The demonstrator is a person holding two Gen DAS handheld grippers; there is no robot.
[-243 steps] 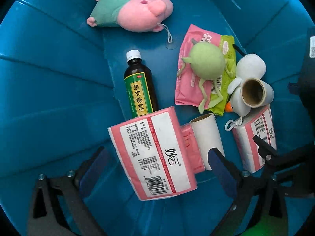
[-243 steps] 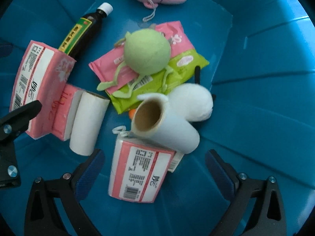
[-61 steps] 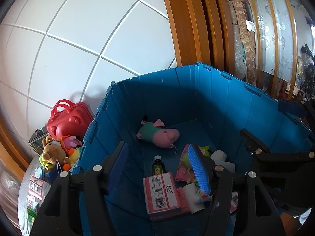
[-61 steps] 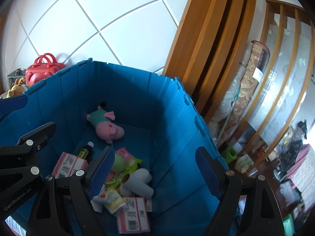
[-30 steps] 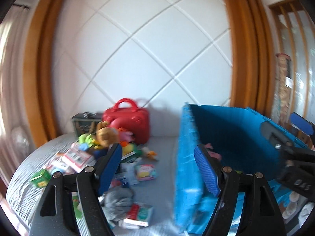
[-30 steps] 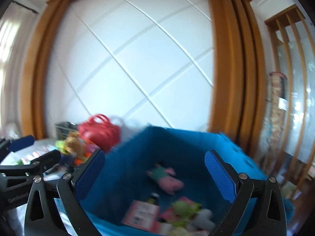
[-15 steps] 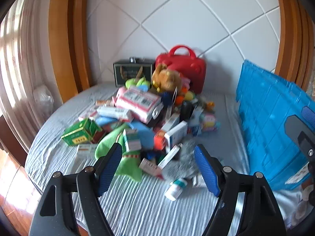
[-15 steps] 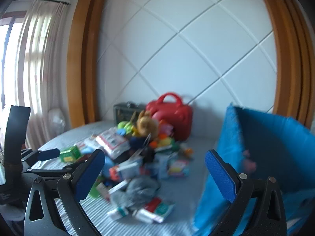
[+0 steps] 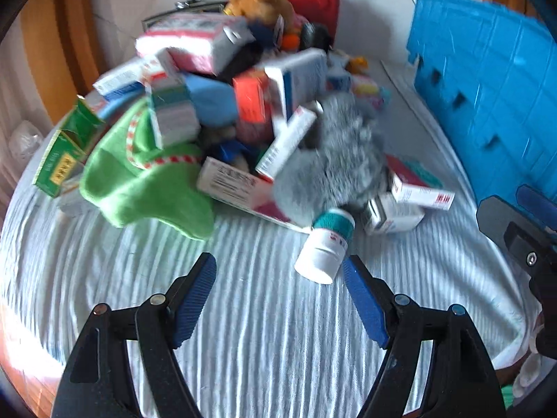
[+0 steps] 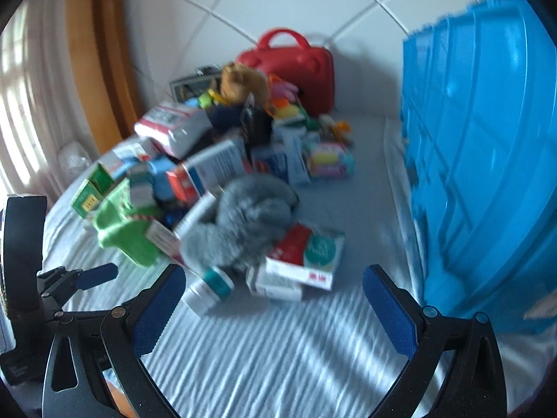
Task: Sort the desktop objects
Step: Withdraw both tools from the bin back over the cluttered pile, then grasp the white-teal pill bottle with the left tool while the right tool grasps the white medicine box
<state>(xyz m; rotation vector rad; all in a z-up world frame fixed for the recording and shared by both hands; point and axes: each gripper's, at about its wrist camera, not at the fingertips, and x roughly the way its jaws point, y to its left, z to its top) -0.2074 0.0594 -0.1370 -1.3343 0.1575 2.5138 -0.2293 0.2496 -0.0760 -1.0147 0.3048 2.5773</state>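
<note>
- Both sets of jaws are spread apart with nothing between them: left gripper and right gripper hang over bare striped cloth on the surface.
- Stuff to sort is one messy pile further back, everything pretty blurry.
- Closest to the left gripper is a white bottle with a teal band, lying on its side just ahead of the right-hand pad.
- Behind it a grey fluffy thing flops over some boxes; a red-and-white box sits to its right, and a smaller box touches the bottle's far end.
- Green cloth with red-and-white trim sprawls on the left, a green carton beside it.
- At the back: brown teddy on top of the pile, red case against the wall.
- Blue crate stands along the right, its wall near the right gripper.
</note>
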